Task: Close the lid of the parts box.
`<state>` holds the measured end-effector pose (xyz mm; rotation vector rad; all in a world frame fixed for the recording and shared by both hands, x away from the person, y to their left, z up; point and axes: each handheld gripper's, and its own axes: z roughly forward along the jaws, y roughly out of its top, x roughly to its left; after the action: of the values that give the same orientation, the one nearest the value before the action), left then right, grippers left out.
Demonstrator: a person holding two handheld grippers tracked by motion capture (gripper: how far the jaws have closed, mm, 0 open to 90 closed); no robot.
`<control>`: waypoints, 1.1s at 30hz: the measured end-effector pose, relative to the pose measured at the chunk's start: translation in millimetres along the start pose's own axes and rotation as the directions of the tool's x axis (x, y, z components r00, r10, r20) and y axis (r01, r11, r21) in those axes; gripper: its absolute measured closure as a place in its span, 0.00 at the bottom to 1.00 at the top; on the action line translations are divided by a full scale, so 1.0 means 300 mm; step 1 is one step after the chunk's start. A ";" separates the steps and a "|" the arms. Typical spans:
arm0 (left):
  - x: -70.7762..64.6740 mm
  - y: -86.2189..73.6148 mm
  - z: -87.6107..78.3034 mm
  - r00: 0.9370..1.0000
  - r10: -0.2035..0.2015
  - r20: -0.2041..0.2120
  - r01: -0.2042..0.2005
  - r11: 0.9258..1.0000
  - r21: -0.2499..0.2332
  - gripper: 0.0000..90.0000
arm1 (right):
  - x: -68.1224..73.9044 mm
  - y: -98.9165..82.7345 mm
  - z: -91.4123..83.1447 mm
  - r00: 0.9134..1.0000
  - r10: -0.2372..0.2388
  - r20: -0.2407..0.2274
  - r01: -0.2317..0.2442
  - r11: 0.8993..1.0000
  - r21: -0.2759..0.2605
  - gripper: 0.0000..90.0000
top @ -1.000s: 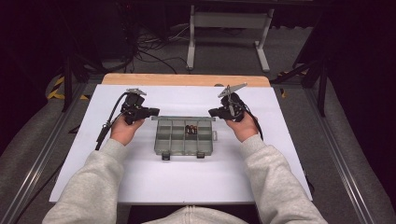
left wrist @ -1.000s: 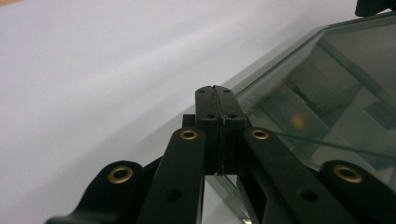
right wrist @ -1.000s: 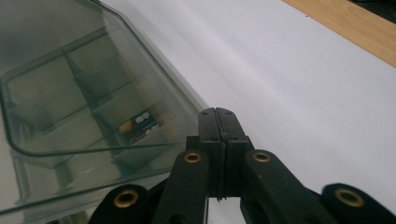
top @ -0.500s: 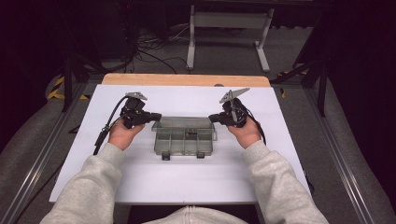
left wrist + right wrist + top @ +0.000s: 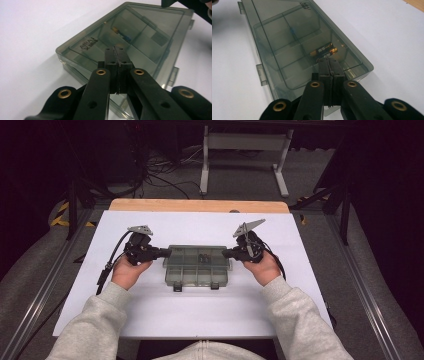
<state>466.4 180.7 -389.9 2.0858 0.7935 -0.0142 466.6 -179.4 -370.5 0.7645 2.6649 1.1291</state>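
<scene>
Box (image 5: 197, 266) sits mid-table, lid down; left gripper (image 5: 167, 252) and right gripper (image 5: 224, 253), jaws pressed together empty, flank its far corners

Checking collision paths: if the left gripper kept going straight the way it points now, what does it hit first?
Most likely the lid of the smoky compartment box. The left gripper, jaws shut, points across the box's top. How high it sits above the lid is unclear; if it skims over, the right gripper is next in line.

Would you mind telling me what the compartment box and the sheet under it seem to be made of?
The compartment box looks like smoke-tinted clear plastic, glossy: dividers and batteries show through its lid. The sheet looks matte white, possibly paper or plastic; I can't tell which.
</scene>
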 end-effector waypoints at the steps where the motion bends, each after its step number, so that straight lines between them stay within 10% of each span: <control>1: -0.004 -0.004 -0.002 1.000 0.008 0.001 -0.008 1.000 0.005 0.99 | 0.004 -0.001 0.000 1.000 -0.001 -0.003 0.001 1.000 0.000 1.00; 33: -0.038 -0.080 0.021 0.999 0.012 0.044 -0.015 0.997 0.073 0.99 | 0.093 -0.060 0.019 0.999 -0.015 -0.040 0.018 0.997 0.075 1.00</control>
<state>446.0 179.7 -407.9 2.1531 0.7629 -0.0820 437.4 -172.4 -385.7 0.7384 2.7549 1.0563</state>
